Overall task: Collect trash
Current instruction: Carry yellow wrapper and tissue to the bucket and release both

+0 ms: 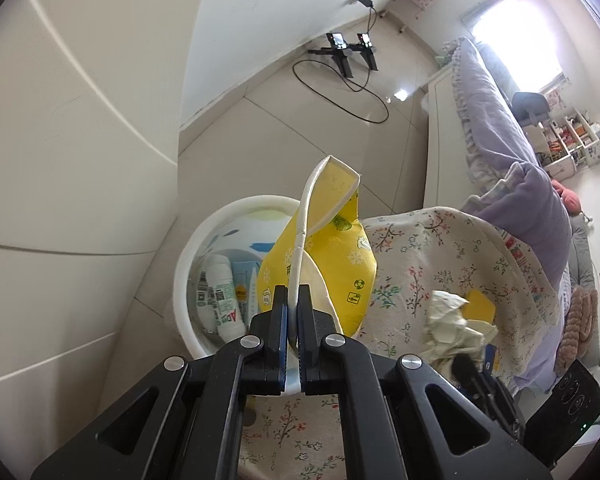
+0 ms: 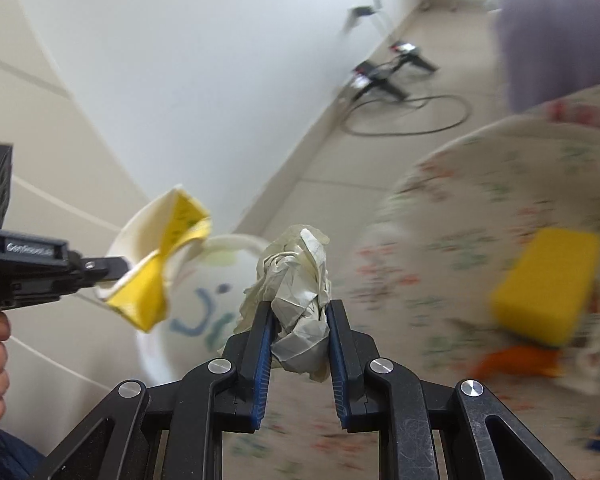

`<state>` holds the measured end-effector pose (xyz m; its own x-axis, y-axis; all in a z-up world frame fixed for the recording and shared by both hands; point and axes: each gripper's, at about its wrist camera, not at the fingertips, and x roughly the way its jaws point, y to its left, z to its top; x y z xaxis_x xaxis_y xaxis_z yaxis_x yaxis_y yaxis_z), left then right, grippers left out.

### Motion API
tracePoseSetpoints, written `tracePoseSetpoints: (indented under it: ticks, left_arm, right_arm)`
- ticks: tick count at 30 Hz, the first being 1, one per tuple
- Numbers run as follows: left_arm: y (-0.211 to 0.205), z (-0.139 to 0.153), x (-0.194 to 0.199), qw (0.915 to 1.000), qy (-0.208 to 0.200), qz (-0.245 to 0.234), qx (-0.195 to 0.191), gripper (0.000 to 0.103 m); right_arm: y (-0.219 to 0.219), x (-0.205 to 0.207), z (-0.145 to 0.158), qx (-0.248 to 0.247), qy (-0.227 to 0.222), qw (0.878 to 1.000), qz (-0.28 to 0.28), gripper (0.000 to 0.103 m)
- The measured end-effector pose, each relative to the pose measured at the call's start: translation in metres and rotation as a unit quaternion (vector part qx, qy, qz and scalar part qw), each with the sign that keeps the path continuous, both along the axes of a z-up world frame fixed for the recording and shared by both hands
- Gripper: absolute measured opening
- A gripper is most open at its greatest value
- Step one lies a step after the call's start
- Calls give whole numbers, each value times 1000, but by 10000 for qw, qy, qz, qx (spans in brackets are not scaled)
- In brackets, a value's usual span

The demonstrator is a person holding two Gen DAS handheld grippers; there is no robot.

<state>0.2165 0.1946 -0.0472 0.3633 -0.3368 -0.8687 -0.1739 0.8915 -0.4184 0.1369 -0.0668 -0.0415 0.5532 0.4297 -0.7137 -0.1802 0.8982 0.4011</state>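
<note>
My left gripper (image 1: 293,292) is shut on the rim of a crushed yellow paper cup (image 1: 340,256) and holds it over a white trash bin (image 1: 188,256) on the floor. The bin has a white bottle (image 1: 224,304) and a small box in it. My right gripper (image 2: 300,308) is shut on a crumpled wad of whitish paper (image 2: 296,280), above the edge of the floral-clothed table (image 2: 480,184). In the right wrist view the left gripper (image 2: 116,270) with the cup (image 2: 152,292) is at the left, a hand behind it, and the bin (image 2: 236,245) sits below.
A yellow sponge (image 2: 548,288) and an orange item (image 2: 516,360) lie on the floral cloth. A white cabinet (image 1: 80,160) stands left of the bin. On the tiled floor farther off are black stands with a cable (image 1: 348,52). A bed with purple bedding (image 1: 500,128) is at the right.
</note>
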Motion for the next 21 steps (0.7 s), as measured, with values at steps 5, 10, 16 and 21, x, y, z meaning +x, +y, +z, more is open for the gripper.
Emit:
tracePoseSetpoints:
  ticks: [5,10,16,21]
  left_arm:
    - [0,-8,0,9999,100,-54,80,4]
    - [1,-11,2,9999,141,-44,72,4]
    - [2,-13,3,9998,195,-67,58,4]
    - [-2,-19,6,9992,350,-79,178,7]
  right_arm:
    - [43,12,-14,84,132,9994,300,24]
    - [66,26,-28,40,347,9980,522,33]
    - [71,27,-40,-80,427,9978,498,47]
    - [58,24,-44,-18,541,9980,324,47]
